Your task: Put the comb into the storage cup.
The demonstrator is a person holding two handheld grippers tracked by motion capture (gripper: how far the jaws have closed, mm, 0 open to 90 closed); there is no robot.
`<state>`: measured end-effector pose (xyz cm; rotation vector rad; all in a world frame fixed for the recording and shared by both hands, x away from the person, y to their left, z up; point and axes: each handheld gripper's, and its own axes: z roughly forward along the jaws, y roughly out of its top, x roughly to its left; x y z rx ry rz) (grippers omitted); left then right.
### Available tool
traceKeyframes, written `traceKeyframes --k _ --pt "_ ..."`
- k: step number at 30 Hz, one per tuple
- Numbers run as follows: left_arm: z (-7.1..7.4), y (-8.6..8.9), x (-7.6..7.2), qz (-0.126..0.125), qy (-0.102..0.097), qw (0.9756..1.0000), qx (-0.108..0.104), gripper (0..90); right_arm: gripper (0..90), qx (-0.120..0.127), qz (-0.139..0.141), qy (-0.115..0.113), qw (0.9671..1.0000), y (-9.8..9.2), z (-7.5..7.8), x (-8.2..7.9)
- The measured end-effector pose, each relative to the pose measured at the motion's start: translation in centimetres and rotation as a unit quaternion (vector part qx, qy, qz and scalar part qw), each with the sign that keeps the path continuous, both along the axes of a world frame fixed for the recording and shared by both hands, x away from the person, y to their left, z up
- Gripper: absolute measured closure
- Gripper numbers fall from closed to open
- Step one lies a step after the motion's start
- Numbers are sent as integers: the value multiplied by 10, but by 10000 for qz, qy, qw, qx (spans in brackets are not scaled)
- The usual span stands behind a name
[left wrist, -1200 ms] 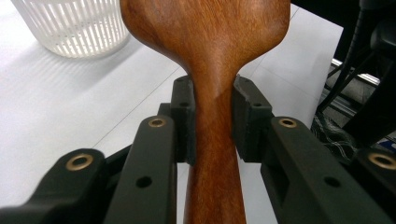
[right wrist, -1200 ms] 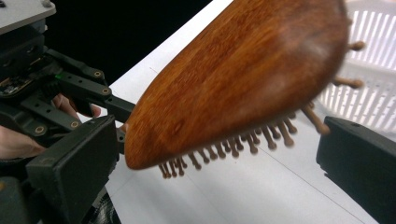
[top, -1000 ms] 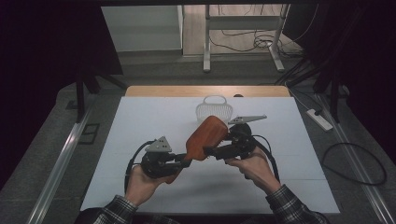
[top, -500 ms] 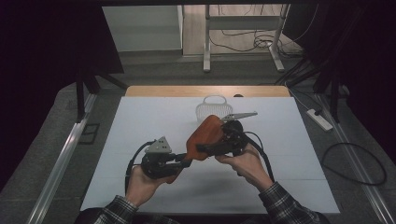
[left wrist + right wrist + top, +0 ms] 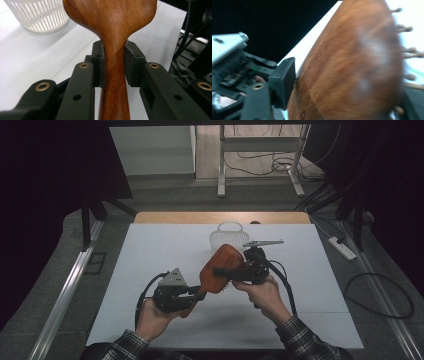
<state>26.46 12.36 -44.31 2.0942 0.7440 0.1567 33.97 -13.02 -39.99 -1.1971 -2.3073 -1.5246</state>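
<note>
White table [image 5: 150,270], reddish-brown wooden hairbrush [image 5: 220,269], left gripper [image 5: 197,294] clamping handle, right gripper [image 5: 231,272] closing around head.

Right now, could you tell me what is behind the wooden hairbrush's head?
A white slatted basket stands on the table behind the wooden hairbrush; the brush head covers its near lower edge.

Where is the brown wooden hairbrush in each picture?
High view: the brown wooden hairbrush is mid-table, between both grippers.
Left gripper view: its handle rises up the centre, clamped by the black jaws.
Right gripper view: its head is centre-right.
Shared landmark: the white table, in all three.
</note>
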Motion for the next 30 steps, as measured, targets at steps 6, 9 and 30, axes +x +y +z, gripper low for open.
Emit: traceKeyframes --k 6,9,30 --pt "-4 -6 0 -37 28 9998 188 724 451 379 92 363 9986 -6 -3 4" --pt "-7 -8 1 -78 50 9996 273 723 473 366 165 326 9987 -5 -2 2" --pt "-11 -2 9 -50 217 9993 315 418 564 323 273 58 9991 -1 4 -4"
